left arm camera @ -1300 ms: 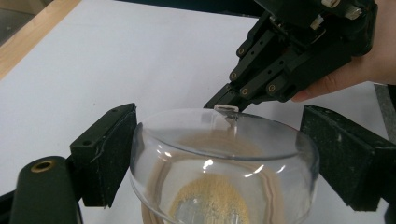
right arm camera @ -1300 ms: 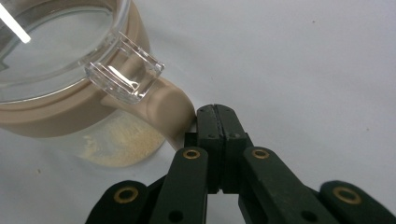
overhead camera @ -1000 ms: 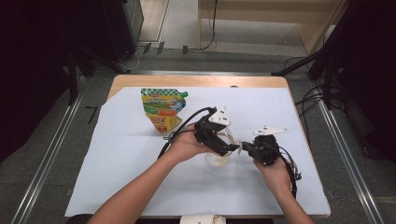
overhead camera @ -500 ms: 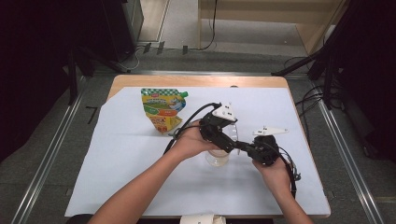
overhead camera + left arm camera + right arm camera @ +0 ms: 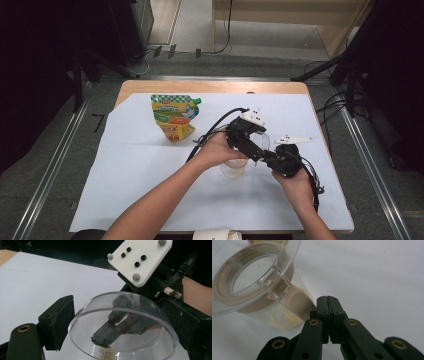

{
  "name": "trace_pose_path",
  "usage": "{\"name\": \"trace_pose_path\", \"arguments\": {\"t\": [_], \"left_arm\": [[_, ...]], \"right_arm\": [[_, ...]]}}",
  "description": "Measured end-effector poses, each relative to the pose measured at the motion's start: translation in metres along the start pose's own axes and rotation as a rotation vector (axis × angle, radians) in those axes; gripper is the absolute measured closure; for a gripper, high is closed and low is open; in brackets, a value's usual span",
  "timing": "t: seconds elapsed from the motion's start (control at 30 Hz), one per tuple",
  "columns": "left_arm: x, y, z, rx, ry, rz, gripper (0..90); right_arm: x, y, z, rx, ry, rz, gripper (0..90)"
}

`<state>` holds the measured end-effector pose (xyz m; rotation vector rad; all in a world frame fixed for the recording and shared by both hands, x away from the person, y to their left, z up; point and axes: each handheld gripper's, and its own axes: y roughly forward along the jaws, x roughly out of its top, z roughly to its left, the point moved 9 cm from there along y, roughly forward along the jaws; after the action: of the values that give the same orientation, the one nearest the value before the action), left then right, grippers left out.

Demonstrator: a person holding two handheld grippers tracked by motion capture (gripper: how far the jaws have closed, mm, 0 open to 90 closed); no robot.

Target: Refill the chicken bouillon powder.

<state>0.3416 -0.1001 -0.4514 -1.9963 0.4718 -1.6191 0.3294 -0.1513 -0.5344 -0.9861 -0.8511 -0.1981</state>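
Observation:
A clear jar (image 5: 234, 169) with tan powder at its bottom stands on the white sheet (image 5: 140, 165); in the right gripper view the jar (image 5: 282, 312) is close on the left. My left gripper (image 5: 259, 148) is shut on a round clear lid (image 5: 263, 140), held just above and right of the jar. In the left gripper view the lid (image 5: 150, 340) spans both jaws of the left gripper (image 5: 122, 322). My right gripper (image 5: 327, 298) is shut with nothing in it, beside the jar's base under the lid (image 5: 279, 288). From above, the right gripper (image 5: 270, 158) points left toward the jar.
A green and yellow pouch (image 5: 174, 116) with a green cap stands at the back left of the sheet. The wooden table edge (image 5: 210, 86) runs behind it. Cables trail from both grippers, and both forearms come in from the bottom.
My left gripper has moved right and away from the person, a little upward, carrying the clear lid off the jar. The right gripper has stayed where it was.

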Motion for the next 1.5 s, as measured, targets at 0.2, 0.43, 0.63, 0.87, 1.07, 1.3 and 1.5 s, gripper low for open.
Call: {"name": "trace_pose_path", "arguments": {"t": [0.2, 0.43, 0.63, 0.87, 1.07, 1.3, 1.5], "left_arm": [[0.001, -0.002, -0.001, -0.020, -0.008, -0.006, 10.9], [0.008, -0.012, -0.004, -0.025, -0.005, -0.014, 8.9], [0.013, -0.032, -0.009, -0.013, 0.004, -0.024, 9.6], [0.009, -0.069, -0.006, 0.027, -0.009, -0.031, 15.3], [-0.018, -0.098, 0.001, 0.040, -0.052, -0.032, 35.2], [-0.032, -0.122, 0.012, 0.075, -0.092, -0.049, 49.0], [-0.048, -0.138, 0.021, 0.107, -0.151, -0.021, 45.4]], "right_arm": [[0.000, 0.001, 0.000, 0.002, 0.004, -0.001, 89.9], [0.003, -0.006, -0.004, -0.007, 0.005, -0.021, 89.6], [0.003, -0.023, -0.007, -0.021, 0.008, -0.046, 88.6], [-0.010, -0.048, 0.022, 0.040, -0.043, -0.041, 84.3], [-0.021, -0.049, 0.066, 0.140, -0.125, -0.028, 78.6], [-0.029, -0.034, 0.106, 0.230, -0.196, 0.015, 72.1], [-0.031, -0.025, 0.120, 0.283, -0.217, 0.012, 65.5]]}}
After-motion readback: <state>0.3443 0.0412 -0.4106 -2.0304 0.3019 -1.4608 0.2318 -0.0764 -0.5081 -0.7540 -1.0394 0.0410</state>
